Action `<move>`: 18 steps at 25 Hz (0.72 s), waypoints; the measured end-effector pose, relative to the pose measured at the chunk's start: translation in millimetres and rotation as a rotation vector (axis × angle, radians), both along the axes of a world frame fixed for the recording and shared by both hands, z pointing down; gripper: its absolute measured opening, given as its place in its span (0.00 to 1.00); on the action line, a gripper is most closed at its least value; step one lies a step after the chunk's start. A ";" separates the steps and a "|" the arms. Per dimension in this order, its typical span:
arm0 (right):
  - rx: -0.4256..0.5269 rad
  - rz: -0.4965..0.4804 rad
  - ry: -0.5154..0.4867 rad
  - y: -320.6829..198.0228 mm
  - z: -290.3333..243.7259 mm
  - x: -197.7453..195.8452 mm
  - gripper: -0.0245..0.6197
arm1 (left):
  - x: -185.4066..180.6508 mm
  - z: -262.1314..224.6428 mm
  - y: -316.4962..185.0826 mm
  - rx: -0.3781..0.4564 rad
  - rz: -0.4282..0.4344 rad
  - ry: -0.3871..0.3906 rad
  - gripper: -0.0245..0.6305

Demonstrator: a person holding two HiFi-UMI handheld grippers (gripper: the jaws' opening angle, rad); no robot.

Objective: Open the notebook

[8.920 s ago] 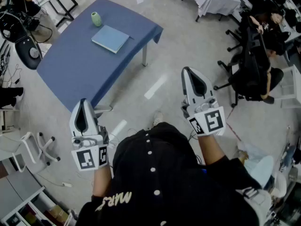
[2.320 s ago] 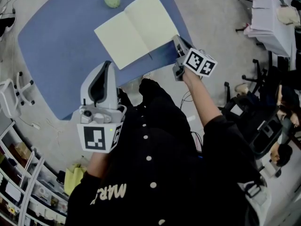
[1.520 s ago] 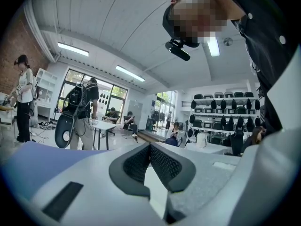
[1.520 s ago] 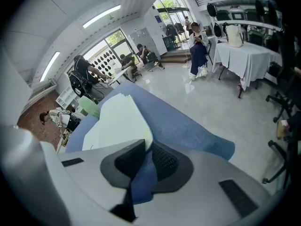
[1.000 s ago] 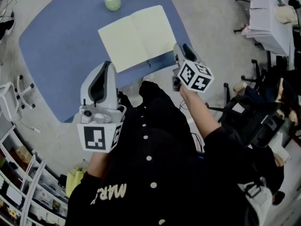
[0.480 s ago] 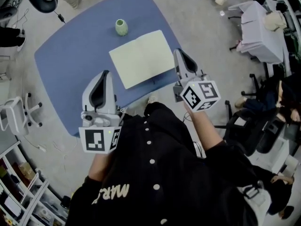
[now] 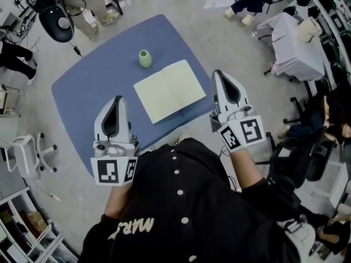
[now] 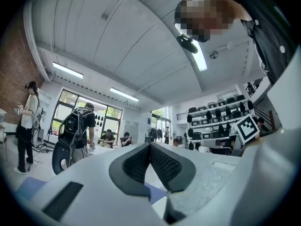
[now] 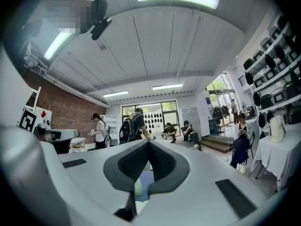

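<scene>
The notebook (image 7: 170,90) lies open and flat on the blue table (image 7: 93,97), showing two blank pale pages. A small green vase (image 7: 145,58) stands just behind it. Both grippers are held up above the table's near edge and clear of the notebook. My left gripper (image 7: 116,99) is to the left of the book. In the left gripper view its jaws (image 8: 150,146) meet at the tips with nothing between them. My right gripper (image 7: 218,73) is near the book's right edge, and its jaws (image 9: 149,143) are also shut and hold nothing.
A black office chair (image 7: 55,22) and a standing person (image 7: 90,1) are behind the table. A white-covered table (image 7: 290,48) and seated people (image 7: 329,125) are at the right. A white chair (image 7: 24,152) and shelves (image 7: 22,229) are at the left.
The notebook, closed in the earliest frame, now lies open. Over the last second both grippers rose away from the table, the right one leaving the book's near corner.
</scene>
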State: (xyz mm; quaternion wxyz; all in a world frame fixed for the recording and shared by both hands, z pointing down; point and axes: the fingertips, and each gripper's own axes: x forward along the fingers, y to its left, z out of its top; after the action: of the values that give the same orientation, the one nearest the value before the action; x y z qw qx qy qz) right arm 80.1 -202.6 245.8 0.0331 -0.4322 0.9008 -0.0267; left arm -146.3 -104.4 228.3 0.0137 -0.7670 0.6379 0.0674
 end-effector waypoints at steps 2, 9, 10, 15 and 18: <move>0.029 0.021 -0.007 5.3 -13.8 4.3 0.04 | -8.1 -5.4 3.9 0.006 -0.006 0.002 0.04; 0.093 0.044 -0.017 25.0 -45.1 20.6 0.04 | -31.7 -8.8 13.9 -0.002 -0.048 -0.002 0.04; 0.103 0.051 -0.015 27.6 -47.0 23.1 0.04 | -36.8 -9.5 15.5 0.000 -0.060 -0.005 0.04; 0.115 0.079 -0.023 33.6 -45.4 31.2 0.04 | -63.8 -13.4 21.5 0.006 -0.116 -0.030 0.04; 0.119 0.085 -0.009 32.2 -40.3 36.4 0.04 | -72.2 -13.6 22.4 0.000 -0.143 -0.046 0.04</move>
State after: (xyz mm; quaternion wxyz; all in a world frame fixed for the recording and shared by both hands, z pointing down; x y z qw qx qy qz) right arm 116.5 -170.3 205.5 0.0640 -0.4673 0.8814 0.0262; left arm -218.5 -82.0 214.7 0.0331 -0.7207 0.6908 0.0488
